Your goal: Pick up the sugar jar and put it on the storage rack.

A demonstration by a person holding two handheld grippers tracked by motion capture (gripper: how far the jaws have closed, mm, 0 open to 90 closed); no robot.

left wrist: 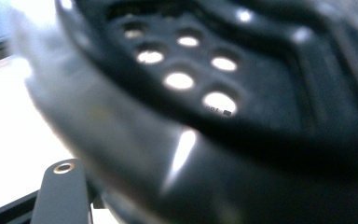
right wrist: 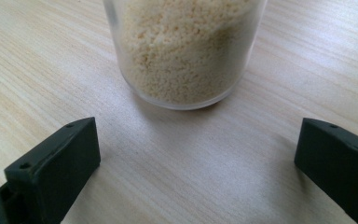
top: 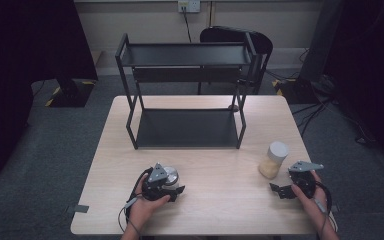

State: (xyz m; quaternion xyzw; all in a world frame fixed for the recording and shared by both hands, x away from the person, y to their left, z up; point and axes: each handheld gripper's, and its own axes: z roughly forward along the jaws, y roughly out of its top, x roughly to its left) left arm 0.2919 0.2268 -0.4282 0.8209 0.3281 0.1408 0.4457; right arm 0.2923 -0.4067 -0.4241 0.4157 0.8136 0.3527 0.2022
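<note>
The left gripper [top: 169,186], low and left of centre in the high view, has its fingers closed tight on a shaker [top: 170,176] with a shiny metal lid. In the left gripper view that lid [left wrist: 182,79] shows very near and blurred, dark with six bright holes; what the shaker holds cannot be told.

The right gripper [top: 279,190], at the lower right of the high view, has its fingers spread wide with nothing between them. In the right gripper view the two black fingers [right wrist: 56,163] rest low at either side of the frame, and a clear jar [right wrist: 186,51] stands just beyond them at the top, apart from both, filled with pale yellow grains. The high view shows this jar [top: 274,160] with a white lid, just beside the right gripper.

That makes two containers on the tabletop [top: 215,200]. One black two-tier rack [top: 185,75] stands at the far edge, in the upper middle, both shelves bare.
</note>
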